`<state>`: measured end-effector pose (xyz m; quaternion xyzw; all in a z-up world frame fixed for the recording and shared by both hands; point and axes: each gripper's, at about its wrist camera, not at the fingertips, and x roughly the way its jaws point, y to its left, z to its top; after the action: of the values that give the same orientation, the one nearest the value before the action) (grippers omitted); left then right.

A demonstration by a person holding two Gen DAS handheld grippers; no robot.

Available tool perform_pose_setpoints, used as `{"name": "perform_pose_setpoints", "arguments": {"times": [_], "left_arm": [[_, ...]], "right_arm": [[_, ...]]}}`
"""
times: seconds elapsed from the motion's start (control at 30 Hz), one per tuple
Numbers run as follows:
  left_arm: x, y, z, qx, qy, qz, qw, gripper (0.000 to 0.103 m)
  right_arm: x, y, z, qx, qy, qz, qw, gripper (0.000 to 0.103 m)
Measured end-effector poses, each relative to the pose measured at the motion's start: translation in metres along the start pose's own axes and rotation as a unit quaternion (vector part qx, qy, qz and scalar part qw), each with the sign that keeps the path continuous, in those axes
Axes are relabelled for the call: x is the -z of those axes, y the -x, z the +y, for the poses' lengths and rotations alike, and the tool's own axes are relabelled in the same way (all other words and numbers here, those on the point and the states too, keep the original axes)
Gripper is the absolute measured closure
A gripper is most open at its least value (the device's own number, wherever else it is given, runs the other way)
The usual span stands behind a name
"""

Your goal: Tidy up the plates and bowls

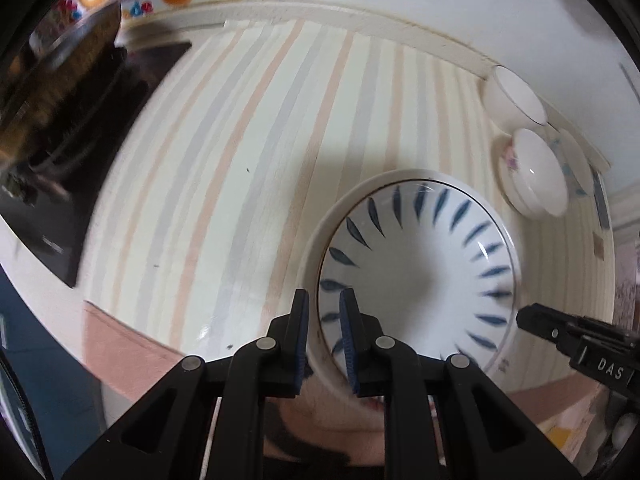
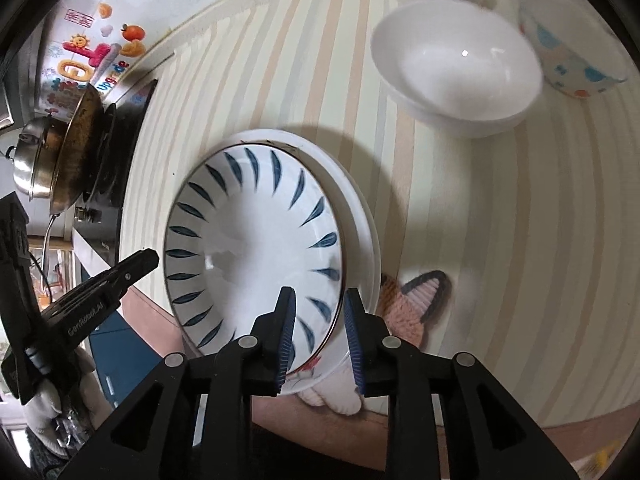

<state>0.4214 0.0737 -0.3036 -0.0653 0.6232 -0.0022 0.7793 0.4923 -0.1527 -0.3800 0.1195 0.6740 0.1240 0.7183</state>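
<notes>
A glossy white bowl (image 2: 252, 248) with dark blue leaf strokes sits inside a plain white plate (image 2: 362, 216) on the striped tablecloth (image 1: 224, 152), near the table's front edge. The left gripper (image 1: 324, 336) has its fingers narrow around the bowl's rim, and the right gripper (image 2: 320, 336) straddles the opposite rim with a wider gap. Smooth round white bowls (image 2: 456, 68) stand farther back. A dark stove (image 2: 116, 148) with metal pots (image 2: 36, 156) stands beside the table.

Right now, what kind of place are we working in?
Most likely a home kitchen counter: a black cooktop carrying a worn pan and steel pot, beside stacked bowls on striped covering.
</notes>
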Motion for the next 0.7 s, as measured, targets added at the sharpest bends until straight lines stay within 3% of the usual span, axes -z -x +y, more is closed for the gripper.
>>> {"name": "perform_pose_setpoints", "arguments": {"times": [0.37,0.53,0.7], "left_arm": [[0.049,0.119,-0.009,0.041,-0.074,-0.064,0.9943,0.089],[0.071,0.149,-0.009,0.059,-0.086,-0.073,0.9918,0.089],[0.091,0.171,-0.005,0.069,-0.093,-0.079,0.9901,0.089]], "right_arm": [[0.075,0.104,0.061,-0.006,0.005,-0.085,0.996,0.064],[0.117,0.15,0.088,-0.007,0.014,-0.125,0.992,0.056],[0.15,0.179,0.105,-0.006,0.015,-0.14,0.99,0.056]]}}
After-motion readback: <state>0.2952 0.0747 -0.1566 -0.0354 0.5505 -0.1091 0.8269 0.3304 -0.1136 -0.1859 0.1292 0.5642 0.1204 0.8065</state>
